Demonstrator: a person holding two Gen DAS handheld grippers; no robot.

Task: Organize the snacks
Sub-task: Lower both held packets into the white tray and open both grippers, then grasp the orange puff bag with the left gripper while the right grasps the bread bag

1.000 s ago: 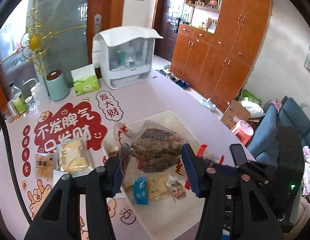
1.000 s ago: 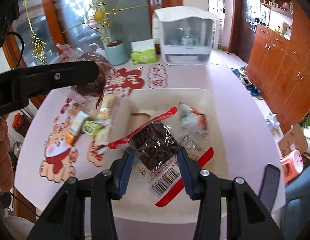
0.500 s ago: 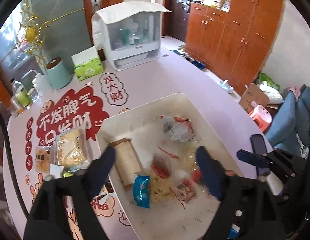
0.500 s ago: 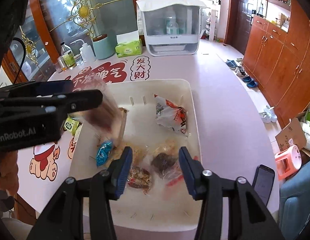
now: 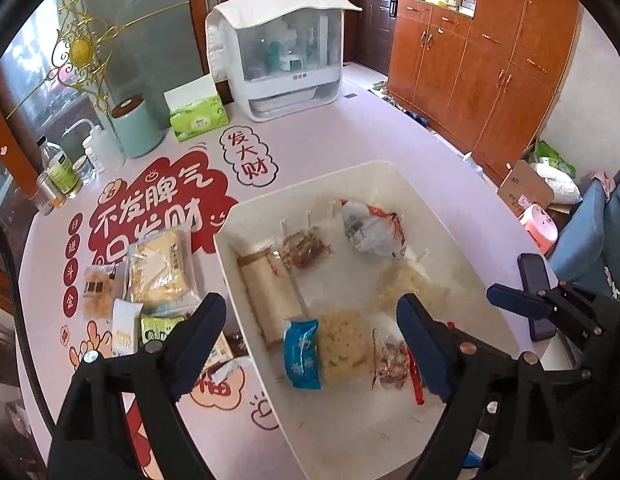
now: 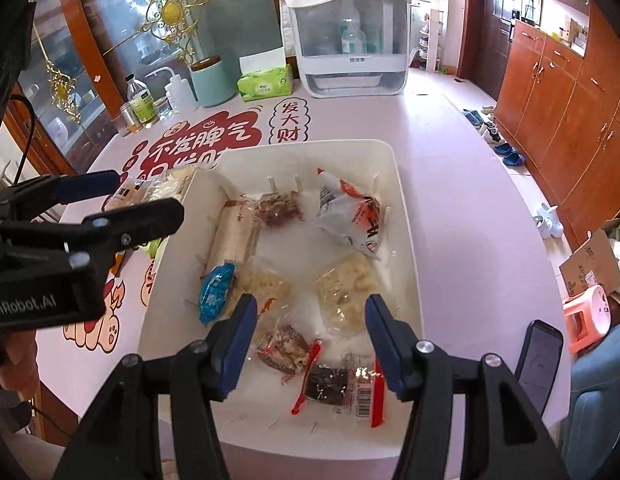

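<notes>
A white bin [image 5: 306, 184] [image 6: 405, 216] on the pink table holds several snack packets: a blue packet [image 5: 301, 354] [image 6: 216, 292], a long beige roll [image 5: 270, 292] [image 6: 234, 236], a white-and-red bag [image 5: 369, 230] [image 6: 349, 216], and a dark snack in a clear pack [image 6: 329, 384]. More packets lie on the table left of the bin, among them a yellow cake pack [image 5: 160, 270]. My left gripper [image 5: 310, 340] is open and empty over the bin's near left. My right gripper [image 6: 310, 342] is open and empty above the bin's near end.
At the back of the table stand a white dispenser box [image 5: 278, 52], a green tissue pack [image 5: 198, 114], a teal canister [image 5: 136, 126] and small bottles [image 5: 62, 168]. A phone [image 6: 539, 360] lies near the right edge. Wooden cabinets [image 5: 489, 60] stand beyond.
Both grippers have opened and let go of their snack bags, which now lie in the bin. Both have pulled back and up from the bin.
</notes>
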